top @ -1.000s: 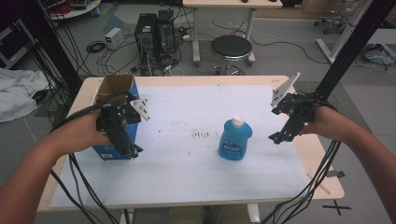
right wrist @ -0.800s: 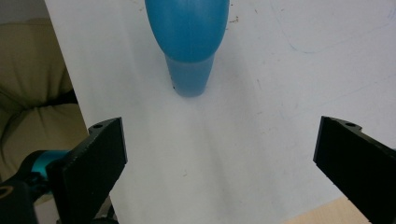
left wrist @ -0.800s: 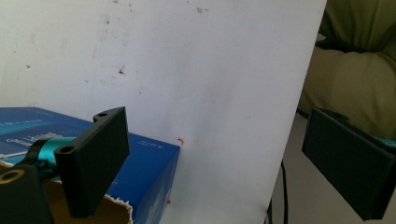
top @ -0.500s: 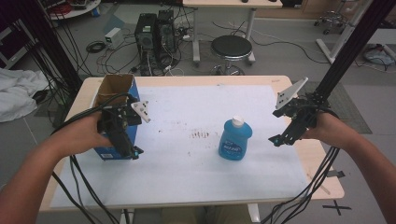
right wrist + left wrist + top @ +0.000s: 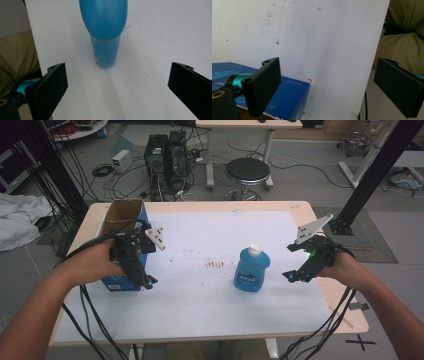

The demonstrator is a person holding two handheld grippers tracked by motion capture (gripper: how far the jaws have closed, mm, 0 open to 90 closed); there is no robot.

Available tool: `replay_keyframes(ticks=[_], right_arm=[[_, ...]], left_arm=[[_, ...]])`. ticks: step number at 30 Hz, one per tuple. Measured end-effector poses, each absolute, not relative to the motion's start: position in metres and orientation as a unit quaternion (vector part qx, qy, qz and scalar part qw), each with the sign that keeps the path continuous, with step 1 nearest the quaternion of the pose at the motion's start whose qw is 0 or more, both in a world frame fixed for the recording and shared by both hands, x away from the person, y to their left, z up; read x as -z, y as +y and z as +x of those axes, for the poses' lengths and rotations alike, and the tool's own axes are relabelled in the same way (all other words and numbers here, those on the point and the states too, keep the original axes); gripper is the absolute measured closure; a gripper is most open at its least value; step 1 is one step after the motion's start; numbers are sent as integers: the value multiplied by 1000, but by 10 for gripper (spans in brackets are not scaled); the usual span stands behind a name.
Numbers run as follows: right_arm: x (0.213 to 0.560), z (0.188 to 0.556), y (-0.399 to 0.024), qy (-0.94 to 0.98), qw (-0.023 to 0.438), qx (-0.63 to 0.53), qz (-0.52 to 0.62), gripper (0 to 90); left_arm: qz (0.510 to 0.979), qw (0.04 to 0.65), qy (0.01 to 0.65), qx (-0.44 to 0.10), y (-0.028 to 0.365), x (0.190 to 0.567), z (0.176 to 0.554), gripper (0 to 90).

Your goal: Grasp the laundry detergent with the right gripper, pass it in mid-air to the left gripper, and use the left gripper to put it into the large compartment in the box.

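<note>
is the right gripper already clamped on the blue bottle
No, the right gripper is wide open, with the blue bottle standing ahead, untouched.

The left gripper [image 5: 332, 86] hangs with jaws wide apart over the blue box [image 5: 287, 96], apparently not touching it.

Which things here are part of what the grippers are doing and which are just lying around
In play: blue bottle, standing ahead of the open right gripper; blue carton, open-topped, under the open left gripper.

Lying about: black stool, computer towers, white cloth on the floor.
</note>
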State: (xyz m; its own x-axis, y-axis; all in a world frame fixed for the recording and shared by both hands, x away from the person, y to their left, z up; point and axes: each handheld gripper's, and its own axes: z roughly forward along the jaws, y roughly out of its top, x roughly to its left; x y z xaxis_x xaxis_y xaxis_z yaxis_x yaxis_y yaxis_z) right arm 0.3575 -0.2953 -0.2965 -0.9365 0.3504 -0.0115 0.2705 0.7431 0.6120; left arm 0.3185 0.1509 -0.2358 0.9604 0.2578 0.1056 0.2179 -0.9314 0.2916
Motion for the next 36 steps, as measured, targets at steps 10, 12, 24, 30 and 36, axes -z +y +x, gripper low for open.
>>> replay_keyframes(ticks=[10, 12, 24, 30, 36], right_arm=[[318, 357, -298, 912, 59, -371, 165, 16], [320, 357, -298, 911, 60, -372, 165, 16], [340, 358, -298, 893, 53, -413, 170, 16], [347, 358, -295, 889, 51, -424, 168, 16], [350, 359, -294, 885, 51, -432, 166, 17]], left_arm=[[980, 142, 124, -69, 148, 241, 320, 76], [980, 142, 123, -69, 147, 241, 320, 76], [981, 141, 115, -70, 145, 243, 323, 76], [981, 142, 117, -70, 146, 244, 323, 76], [980, 143, 119, -69, 146, 246, 324, 76]])
